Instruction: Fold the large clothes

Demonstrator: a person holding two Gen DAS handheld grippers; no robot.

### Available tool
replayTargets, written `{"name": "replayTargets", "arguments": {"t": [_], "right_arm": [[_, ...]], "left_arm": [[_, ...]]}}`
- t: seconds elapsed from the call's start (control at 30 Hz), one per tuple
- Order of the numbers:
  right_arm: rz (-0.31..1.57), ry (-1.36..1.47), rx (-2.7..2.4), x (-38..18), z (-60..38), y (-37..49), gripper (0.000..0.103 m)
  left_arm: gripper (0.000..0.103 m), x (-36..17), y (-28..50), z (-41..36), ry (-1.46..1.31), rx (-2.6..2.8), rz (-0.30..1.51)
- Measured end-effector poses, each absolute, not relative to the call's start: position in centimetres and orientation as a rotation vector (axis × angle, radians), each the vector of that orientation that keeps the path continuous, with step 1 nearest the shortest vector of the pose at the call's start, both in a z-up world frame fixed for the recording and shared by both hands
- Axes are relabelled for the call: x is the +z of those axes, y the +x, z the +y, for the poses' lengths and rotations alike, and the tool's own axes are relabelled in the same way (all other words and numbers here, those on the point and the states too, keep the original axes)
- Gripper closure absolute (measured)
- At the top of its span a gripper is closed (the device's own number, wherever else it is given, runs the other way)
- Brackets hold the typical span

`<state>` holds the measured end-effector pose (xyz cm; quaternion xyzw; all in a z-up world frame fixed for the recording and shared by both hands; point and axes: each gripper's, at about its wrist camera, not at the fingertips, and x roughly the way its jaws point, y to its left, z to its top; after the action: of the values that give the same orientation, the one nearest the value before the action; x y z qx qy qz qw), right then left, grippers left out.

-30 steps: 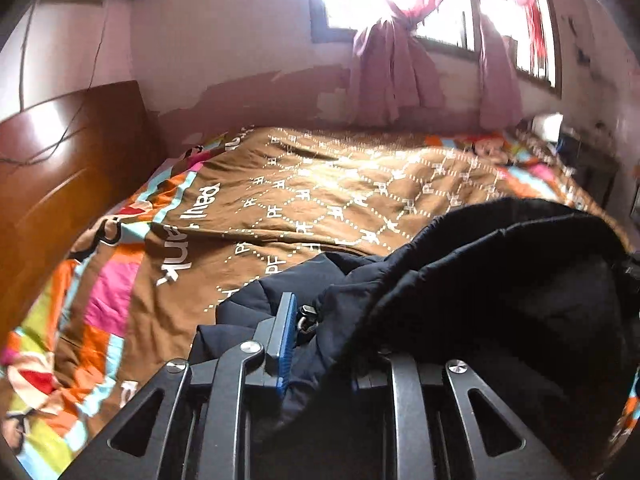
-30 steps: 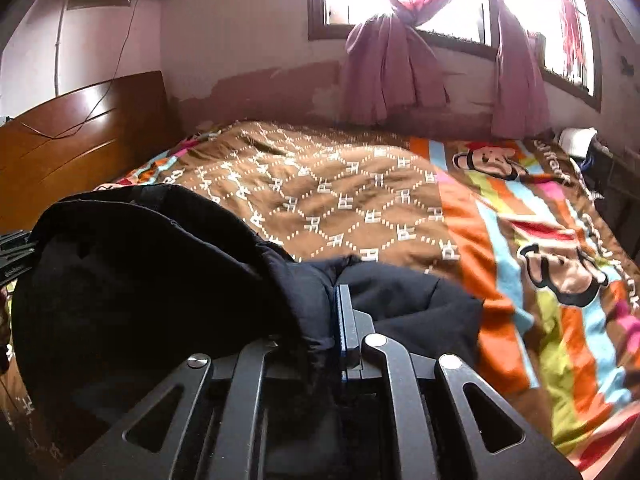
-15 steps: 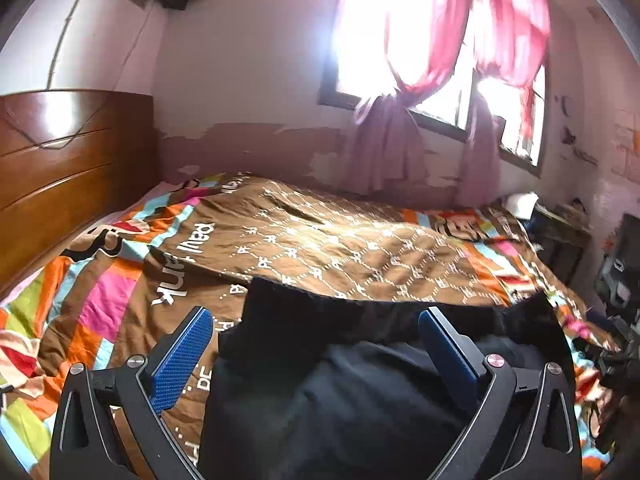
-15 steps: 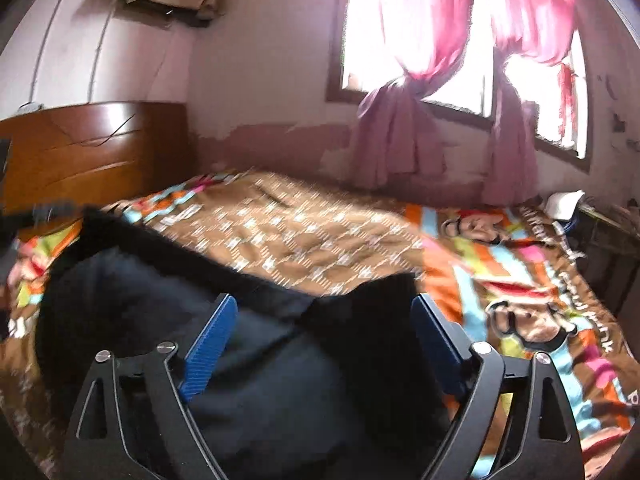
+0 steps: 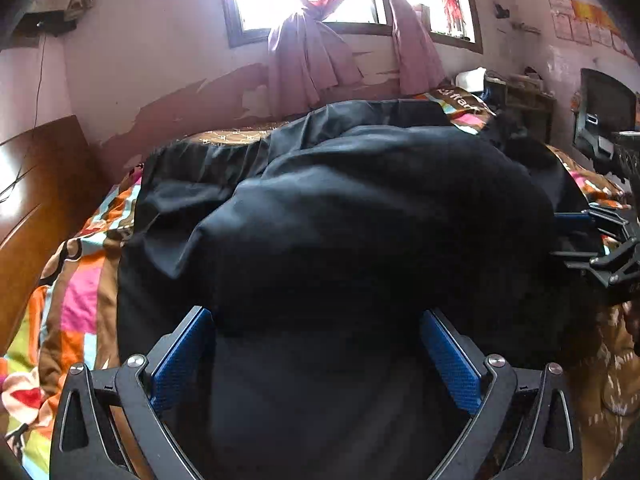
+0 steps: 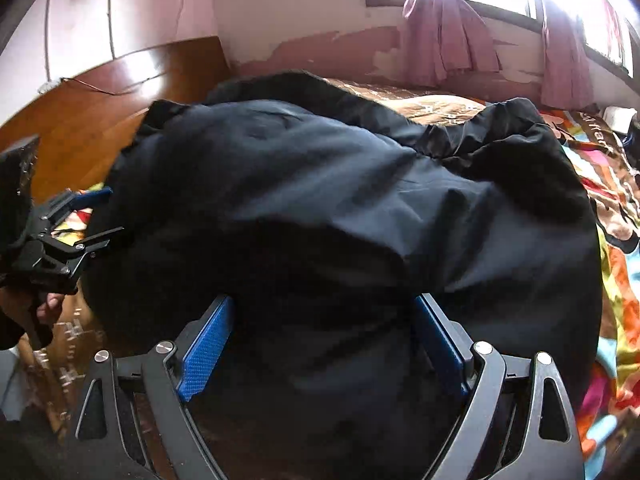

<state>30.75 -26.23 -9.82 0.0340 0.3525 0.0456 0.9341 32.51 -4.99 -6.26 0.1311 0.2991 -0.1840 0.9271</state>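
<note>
A large black padded jacket (image 5: 360,208) lies puffed up on the bed and fills most of both views (image 6: 320,184). My left gripper (image 5: 314,314) stands open wide at its near edge, and the dark cloth bulges up between the blue pads (image 5: 180,364) without being pinched. My right gripper (image 6: 323,300) is open the same way farther right along that near edge, with cloth lying between its pads (image 6: 206,344). Each gripper shows in the other's view: the right one (image 5: 600,248) at the jacket's right side, the left one (image 6: 76,220) at its left side.
The bed has a brown and multicoloured quilt (image 5: 80,288) that shows around the jacket (image 6: 616,264). A wooden headboard (image 5: 36,200) stands at the left. Behind are a pink wall and window curtains (image 5: 308,60). A cluttered table (image 5: 520,96) stands at the far right.
Both grippers were shut on the jacket's cloth, then opened wide and let it go. They have since dipped toward it, and the jacket now fills both views.
</note>
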Motion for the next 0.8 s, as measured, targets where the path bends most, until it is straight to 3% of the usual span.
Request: {"name": "replayTargets", "arguments": {"t": [0.47, 0.8], "right_arm": [[0.746, 0.094, 0.02, -10.0, -33.1, 41.2, 0.002], [0.758, 0.176, 0.093, -12.9, -34.0, 45.6, 0.001]], "left_arm": [[0.0, -6.2, 45.5, -6.4, 0.129, -0.332, 0.795], [0.0, -9.5, 49.5, -6.2, 0.069, -0.385, 0.873]]}}
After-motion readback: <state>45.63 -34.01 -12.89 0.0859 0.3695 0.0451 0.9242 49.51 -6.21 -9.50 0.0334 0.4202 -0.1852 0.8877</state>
